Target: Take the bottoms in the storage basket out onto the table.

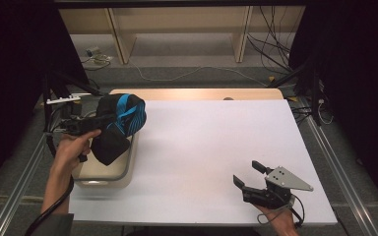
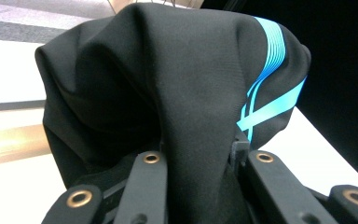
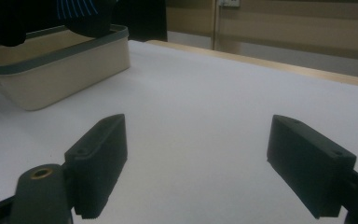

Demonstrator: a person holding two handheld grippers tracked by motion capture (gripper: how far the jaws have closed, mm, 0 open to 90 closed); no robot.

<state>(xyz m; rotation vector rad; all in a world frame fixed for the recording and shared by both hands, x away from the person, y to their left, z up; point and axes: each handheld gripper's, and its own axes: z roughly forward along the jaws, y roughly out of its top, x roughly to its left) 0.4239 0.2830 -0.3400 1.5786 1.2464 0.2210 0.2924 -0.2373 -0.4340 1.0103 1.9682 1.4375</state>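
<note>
At the left edge of the white table (image 1: 211, 147), the left gripper (image 1: 94, 129) is clenched on a bunched black garment (image 1: 114, 125) with bright blue stripes. The person's left hand (image 1: 71, 150) holds it level, above a cream tub (image 1: 106, 179) with a grey rim that stands on the table's left side. In the left gripper view, a fold of the garment (image 2: 182, 93) runs down between the two jaws, which press in on it from either side, and the rest of the cloth billows up over them (the blue stripes sit on its right flank). The garment hangs clear of the table, partly over the tub's opening; whether its lowest fold touches the tub cannot be told.

Farther right, the middle of the table is bare white surface. Near the front right, the right gripper (image 1: 248, 173) rests low by the table's edge, its jaws released and standing wide apart with nothing between them. The right gripper view looks across the table (image 3: 205, 121) toward the tub (image 3: 60, 70), with the garment (image 3: 81, 16) above it.
</note>
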